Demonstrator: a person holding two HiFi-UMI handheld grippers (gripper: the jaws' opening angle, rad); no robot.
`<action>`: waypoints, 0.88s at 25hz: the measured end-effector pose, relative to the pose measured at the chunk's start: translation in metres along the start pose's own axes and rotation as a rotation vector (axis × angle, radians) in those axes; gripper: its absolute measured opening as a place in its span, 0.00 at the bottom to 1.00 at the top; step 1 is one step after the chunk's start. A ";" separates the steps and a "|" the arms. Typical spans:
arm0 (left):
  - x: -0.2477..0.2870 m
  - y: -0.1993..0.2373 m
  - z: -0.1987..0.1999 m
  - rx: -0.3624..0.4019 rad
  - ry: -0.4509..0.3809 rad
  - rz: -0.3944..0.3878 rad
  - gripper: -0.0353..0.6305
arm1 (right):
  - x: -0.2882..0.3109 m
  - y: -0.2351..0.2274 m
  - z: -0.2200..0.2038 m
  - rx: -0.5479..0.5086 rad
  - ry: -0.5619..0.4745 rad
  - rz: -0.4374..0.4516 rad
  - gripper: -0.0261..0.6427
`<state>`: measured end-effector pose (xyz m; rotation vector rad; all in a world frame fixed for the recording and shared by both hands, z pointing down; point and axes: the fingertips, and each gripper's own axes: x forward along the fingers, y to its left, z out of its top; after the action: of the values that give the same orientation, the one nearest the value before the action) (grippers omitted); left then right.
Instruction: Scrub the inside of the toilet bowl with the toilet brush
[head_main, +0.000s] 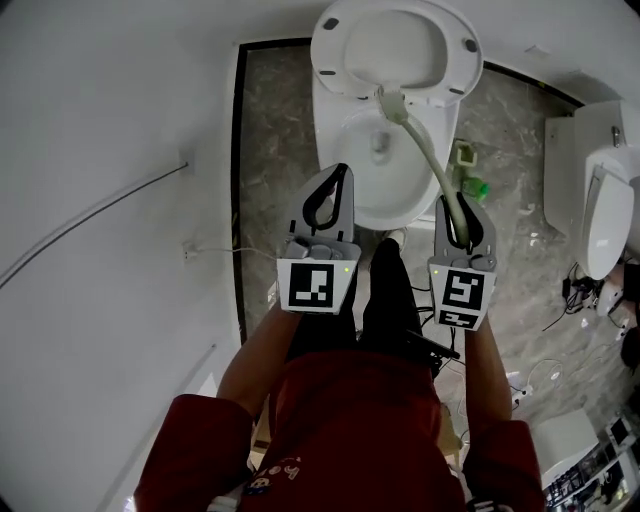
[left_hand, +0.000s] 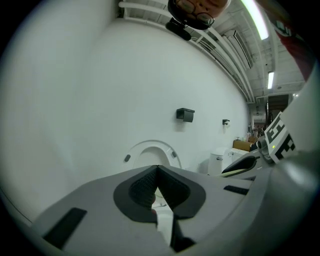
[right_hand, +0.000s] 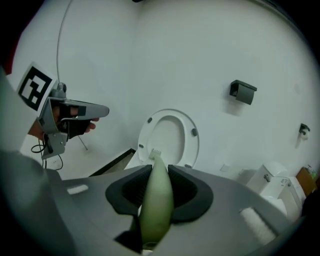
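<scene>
Two grippers, head view: left gripper (head_main: 338, 175) and right gripper (head_main: 455, 205) hang mid-frame over the front of the toilet bowl (head_main: 395, 205).
Toilet brush (head_main: 425, 150), head view: pale green handle runs up-left from the right gripper; its head lies at the bowl's back edge, below the raised seat (head_main: 330, 45).
Left gripper view: fingers (left_hand: 142, 187) pressed together, nothing between.
Right gripper view: fingers (right_hand: 129, 191) clenched on the toilet brush (right_hand: 157, 197) handle; bristles point toward the raised seat (right_hand: 192, 145).

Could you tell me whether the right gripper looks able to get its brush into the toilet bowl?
Probably yes: the seat is up, the bowl lies open, and the brush in the right gripper ends at its back rim.
</scene>
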<state>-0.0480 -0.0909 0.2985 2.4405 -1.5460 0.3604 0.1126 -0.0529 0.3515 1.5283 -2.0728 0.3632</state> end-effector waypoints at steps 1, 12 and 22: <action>0.005 0.000 -0.012 -0.008 0.007 -0.005 0.06 | 0.007 0.000 -0.011 -0.020 0.015 0.010 0.20; 0.042 0.001 -0.167 -0.065 0.114 -0.013 0.06 | 0.070 0.023 -0.152 -0.151 0.166 0.085 0.20; 0.054 -0.019 -0.251 -0.093 0.182 -0.082 0.06 | 0.086 0.043 -0.249 -0.252 0.306 0.140 0.20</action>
<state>-0.0296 -0.0479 0.5518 2.3201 -1.3535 0.4701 0.1179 0.0190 0.6086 1.1094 -1.9053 0.3487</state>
